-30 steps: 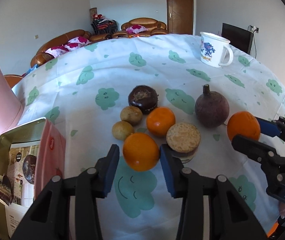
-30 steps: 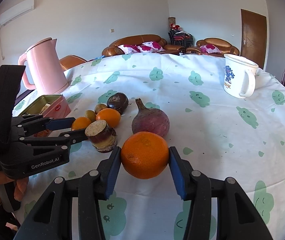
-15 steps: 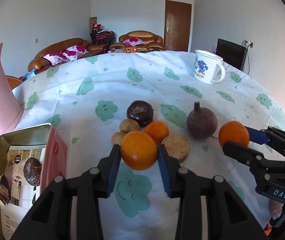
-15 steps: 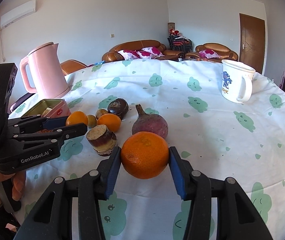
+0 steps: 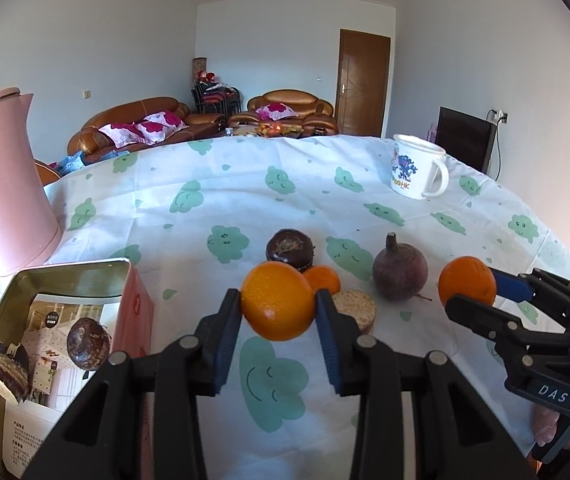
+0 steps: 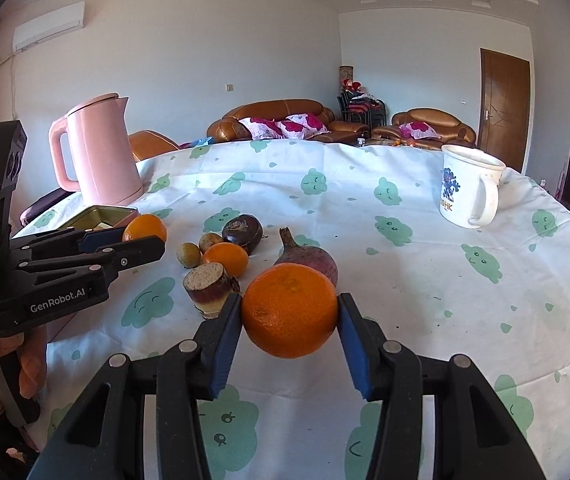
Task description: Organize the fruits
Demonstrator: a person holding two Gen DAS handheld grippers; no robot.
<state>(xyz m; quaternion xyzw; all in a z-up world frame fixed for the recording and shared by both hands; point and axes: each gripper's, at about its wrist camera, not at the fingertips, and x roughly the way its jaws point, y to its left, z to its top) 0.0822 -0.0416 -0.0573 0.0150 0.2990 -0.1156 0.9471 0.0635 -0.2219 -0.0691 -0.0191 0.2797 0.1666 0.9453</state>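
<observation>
Two oranges are held clear of the worktop [image 5: 205, 208]: the left gripper [image 5: 279, 312] clamps one orange [image 5: 277, 306], the right gripper [image 6: 289, 316] another orange [image 6: 289, 309]. Round, smooth skins could slip from narrow pads if either hand tilts or jolts.

Each fisheye camera sits just behind its own claw, looking forward and slightly down along the fingers across the worktop [image 5: 245, 184] toward the sofas. The left view looks from nearer the pink kettle [image 5: 1, 188] side, the right from the mug [image 6: 469, 192] side — both share the close fruit cluster, and each catches the other claw at its edge.
</observation>
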